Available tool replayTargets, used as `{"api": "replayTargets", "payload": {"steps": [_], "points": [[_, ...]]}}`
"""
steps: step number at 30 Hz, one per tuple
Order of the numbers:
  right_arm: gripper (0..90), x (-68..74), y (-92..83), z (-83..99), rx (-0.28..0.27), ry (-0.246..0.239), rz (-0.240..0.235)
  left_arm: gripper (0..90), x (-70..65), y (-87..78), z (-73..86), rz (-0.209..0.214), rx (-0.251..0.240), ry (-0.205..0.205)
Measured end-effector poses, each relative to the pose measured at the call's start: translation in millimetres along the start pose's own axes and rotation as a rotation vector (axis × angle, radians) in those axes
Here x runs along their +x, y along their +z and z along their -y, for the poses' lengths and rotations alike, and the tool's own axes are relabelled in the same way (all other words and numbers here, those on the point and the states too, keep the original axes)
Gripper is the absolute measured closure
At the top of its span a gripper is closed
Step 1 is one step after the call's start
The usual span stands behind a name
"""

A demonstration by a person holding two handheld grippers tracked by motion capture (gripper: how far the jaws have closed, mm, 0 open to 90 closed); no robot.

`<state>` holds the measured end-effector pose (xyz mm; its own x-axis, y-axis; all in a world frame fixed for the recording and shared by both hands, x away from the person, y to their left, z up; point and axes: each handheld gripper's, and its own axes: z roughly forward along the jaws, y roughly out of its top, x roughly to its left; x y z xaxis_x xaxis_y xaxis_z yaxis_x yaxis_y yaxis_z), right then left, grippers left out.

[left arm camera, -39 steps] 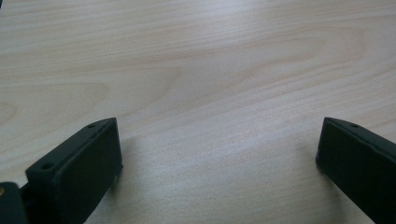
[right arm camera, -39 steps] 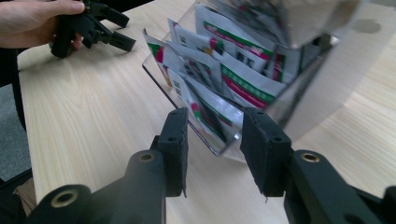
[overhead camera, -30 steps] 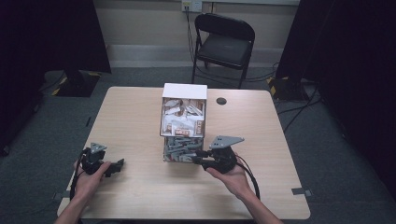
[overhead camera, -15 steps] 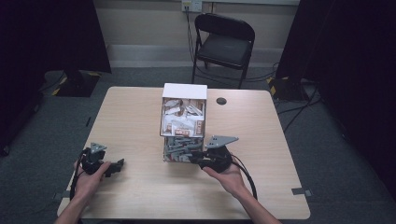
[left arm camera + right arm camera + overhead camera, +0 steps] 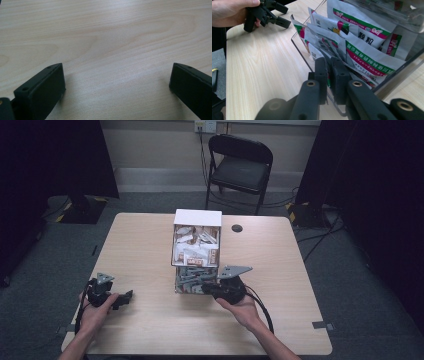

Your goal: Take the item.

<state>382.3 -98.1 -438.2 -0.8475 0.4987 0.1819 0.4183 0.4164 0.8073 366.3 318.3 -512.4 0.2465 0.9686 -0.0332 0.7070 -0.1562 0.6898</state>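
The pale wooden table [image 5: 150, 245] carries a tall clear plastic dispenser box [image 5: 196, 251] at its middle, just beyond the right gripper [image 5: 207, 289]. The right gripper view shows what the high view cannot: the jaws have just been closing and now pinch the edge of a white sachet with green and red stripes [image 5: 364, 60] at the box's open bottom. The left gripper [image 5: 117, 82] rests with jaws spread wide over bare wood.
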Motion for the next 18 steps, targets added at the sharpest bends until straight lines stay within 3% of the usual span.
{"api": "replayTargets", "payload": {"steps": [7,10,15,18], "points": [[81.0,-0.1,4.2,2.5,0.008,-0.004,0.0,0.0,0.0,0.0,0.0,0.0,0.0,0.0],[83.7,1.1,3.8,-0.3,0.016,-0.02,0.01,0.0,0.0,0.0,0.0,0.0,0.0,0.0],[83.5,-1.2,5.6,1.6,0.016,0.001,-0.002,0.0,0.0,0.0,0.0,0.0,0.0,0.0],[88.4,-1.0,5.3,1.5,0.019,-0.011,0.007,0.0,0.0,0.0,0.0,0.0,0.0,0.0]]}}
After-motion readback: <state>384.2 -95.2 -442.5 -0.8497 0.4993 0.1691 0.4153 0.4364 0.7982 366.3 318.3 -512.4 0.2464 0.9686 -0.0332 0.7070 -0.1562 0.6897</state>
